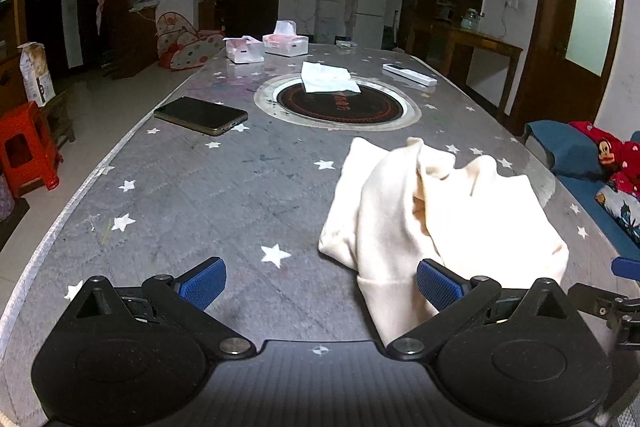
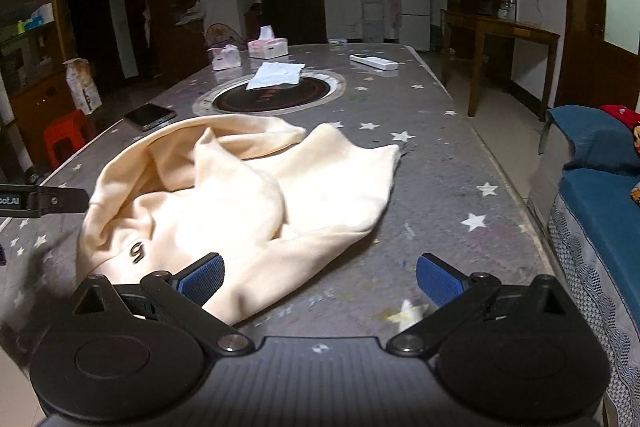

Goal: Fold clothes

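A cream garment (image 1: 440,219) lies crumpled on the grey star-patterned table (image 1: 200,195), right of centre in the left wrist view. In the right wrist view the same cream garment (image 2: 240,199) spreads left of centre, with a small dark mark near its front hem. My left gripper (image 1: 320,283) is open, low over the table; its right pad (image 1: 438,285) overlaps the garment's near edge. My right gripper (image 2: 320,283) is open too, with its left pad (image 2: 202,281) over the garment's front edge and nothing between the jaws. The left gripper's body (image 2: 44,201) shows at the right view's left edge.
A phone (image 1: 200,115) lies on the table's left side. Farther back are a round inset hotplate (image 1: 338,103) with a folded white cloth (image 1: 328,77), two tissue boxes (image 1: 286,41), and a remote (image 1: 408,73). A blue-covered seat (image 2: 600,179) stands right of the table, a red stool (image 1: 28,147) left.
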The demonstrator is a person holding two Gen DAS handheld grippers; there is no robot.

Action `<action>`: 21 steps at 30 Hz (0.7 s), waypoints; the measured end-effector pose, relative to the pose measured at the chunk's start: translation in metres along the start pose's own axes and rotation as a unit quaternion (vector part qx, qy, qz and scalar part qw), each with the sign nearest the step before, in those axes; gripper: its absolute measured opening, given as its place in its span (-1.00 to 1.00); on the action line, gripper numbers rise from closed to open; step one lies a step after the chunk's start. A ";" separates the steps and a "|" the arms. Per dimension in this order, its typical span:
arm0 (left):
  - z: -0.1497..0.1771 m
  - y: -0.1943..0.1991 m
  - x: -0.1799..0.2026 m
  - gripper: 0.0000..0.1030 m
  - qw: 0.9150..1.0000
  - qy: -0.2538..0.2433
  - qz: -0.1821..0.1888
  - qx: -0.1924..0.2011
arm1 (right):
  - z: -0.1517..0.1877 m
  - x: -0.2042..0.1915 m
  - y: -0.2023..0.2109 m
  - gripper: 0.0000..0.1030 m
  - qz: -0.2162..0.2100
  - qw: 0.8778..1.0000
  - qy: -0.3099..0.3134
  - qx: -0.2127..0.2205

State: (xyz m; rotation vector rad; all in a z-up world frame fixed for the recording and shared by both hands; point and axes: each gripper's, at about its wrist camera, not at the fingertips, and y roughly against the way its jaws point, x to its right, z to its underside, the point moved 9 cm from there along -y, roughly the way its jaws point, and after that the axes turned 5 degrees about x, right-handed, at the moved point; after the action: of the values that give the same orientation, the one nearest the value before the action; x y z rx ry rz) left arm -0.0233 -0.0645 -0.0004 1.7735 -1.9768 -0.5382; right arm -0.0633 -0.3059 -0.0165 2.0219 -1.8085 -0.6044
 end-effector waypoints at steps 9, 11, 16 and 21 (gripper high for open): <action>0.007 0.009 0.010 1.00 1.000 -0.009 0.005 -0.004 | 0.008 -0.013 0.009 1.00 -0.011 1.000 0.010 0.000; 0.008 0.010 0.012 1.00 1.000 -0.010 0.006 -0.006 | 0.009 -0.015 0.011 1.00 -0.015 1.000 0.012 0.001; 0.009 0.012 0.018 1.00 1.000 -0.012 0.010 -0.007 | 0.009 -0.023 0.015 1.00 -0.025 0.999 0.021 0.003; 0.011 0.012 0.022 1.00 1.000 -0.014 0.014 -0.012 | 0.010 -0.029 0.015 1.00 -0.031 0.999 0.026 0.002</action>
State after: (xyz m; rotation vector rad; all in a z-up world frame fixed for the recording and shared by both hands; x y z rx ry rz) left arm -0.0412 -0.0853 -0.0021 1.7300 -2.0023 -0.5775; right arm -0.0842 -0.2788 -0.0144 2.0843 -1.7235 -0.5610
